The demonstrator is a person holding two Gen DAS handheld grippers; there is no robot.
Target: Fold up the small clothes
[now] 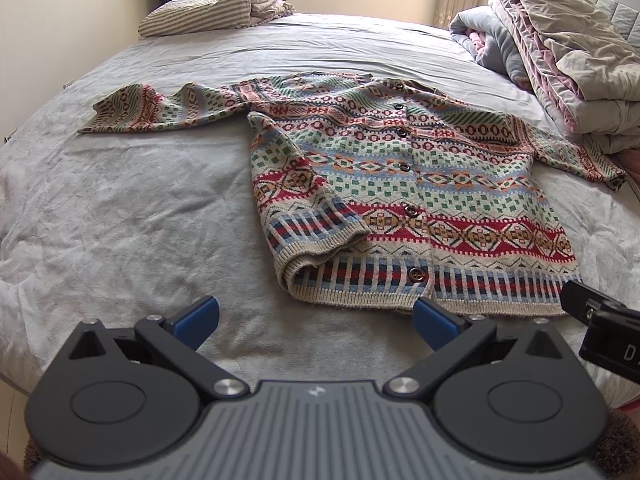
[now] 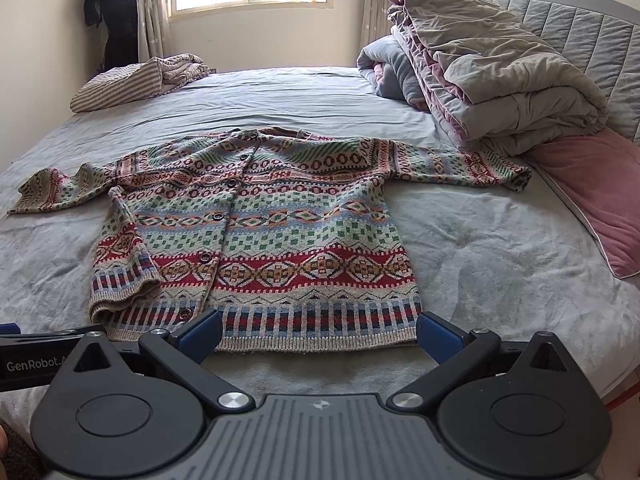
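Left wrist view: left gripper [image 1: 316, 322] jaws spread, empty, low centre; patterned cardigan [image 1: 400, 184] flat on grey bed [image 1: 120, 220], centre-right, hem nearest. Right wrist view: right gripper [image 2: 320, 334] jaws spread, empty, at cardigan [image 2: 256, 232] hem, frame centre.

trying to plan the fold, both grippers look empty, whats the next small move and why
Probably bring the left hand-held gripper forward to the flipped-over hem corner of the cardigan and lay it flat. Both hand-held grippers, the right too, hang open near the hem, holding nothing. Both sleeves are spread out, and that curled corner would spoil an even fold.
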